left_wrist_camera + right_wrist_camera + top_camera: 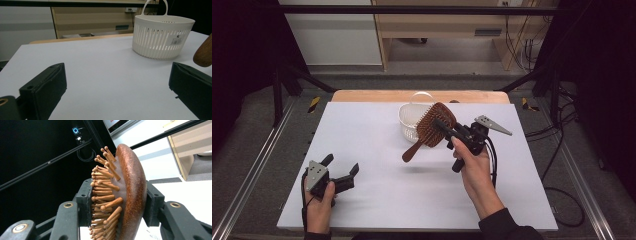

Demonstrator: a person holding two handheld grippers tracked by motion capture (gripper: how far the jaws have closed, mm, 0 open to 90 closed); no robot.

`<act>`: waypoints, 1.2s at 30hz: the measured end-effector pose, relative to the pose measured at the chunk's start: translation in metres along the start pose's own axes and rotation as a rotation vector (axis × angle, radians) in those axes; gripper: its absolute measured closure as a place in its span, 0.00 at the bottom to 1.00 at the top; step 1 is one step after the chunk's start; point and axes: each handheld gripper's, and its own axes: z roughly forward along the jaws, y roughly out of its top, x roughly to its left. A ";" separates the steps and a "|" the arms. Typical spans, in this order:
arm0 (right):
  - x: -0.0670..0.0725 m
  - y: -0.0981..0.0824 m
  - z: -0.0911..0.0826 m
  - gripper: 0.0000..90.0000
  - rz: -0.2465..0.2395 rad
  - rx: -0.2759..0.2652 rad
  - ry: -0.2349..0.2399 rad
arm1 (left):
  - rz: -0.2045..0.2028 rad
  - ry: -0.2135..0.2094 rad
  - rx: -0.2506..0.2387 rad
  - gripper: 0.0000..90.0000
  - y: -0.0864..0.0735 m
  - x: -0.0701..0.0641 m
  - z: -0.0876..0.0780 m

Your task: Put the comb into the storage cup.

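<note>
The white table (377, 190) bears a white slatted basket (411, 122) at its far edge. Above the basket's near rim, the right gripper (447, 131) clamps the wooden hairbrush (432, 127) by its head. The left gripper (341, 172) rests released. Lowering handle-first should clear the rim.

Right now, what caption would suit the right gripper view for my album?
Right gripper clamped across the head of a wooden hairbrush, bristles against one pad, smooth back against the other.
</note>
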 end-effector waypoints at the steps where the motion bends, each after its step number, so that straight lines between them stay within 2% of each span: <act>1: 0.000 0.000 0.000 0.58 -0.001 0.000 0.000 | -0.004 0.002 -0.003 0.02 0.000 0.001 0.000; 9: -0.002 0.000 -0.002 0.58 -0.004 0.000 -0.010 | -0.010 0.002 -0.006 0.02 0.000 0.002 0.000; 13: -0.004 0.001 0.000 0.58 0.017 0.003 -0.013 | -0.011 0.002 -0.004 0.02 -0.001 0.002 0.000; 15: -0.004 0.003 0.003 0.58 0.005 0.007 -0.020 | -0.012 0.004 -0.004 0.02 -0.001 0.003 0.000; 25: -0.003 0.010 0.003 0.57 0.006 -0.004 -0.023 | -0.010 0.003 -0.003 0.02 -0.001 0.003 0.000; 36: -0.002 0.010 0.003 0.57 -0.001 -0.005 -0.021 | -0.002 0.000 -0.003 0.02 -0.001 0.002 0.000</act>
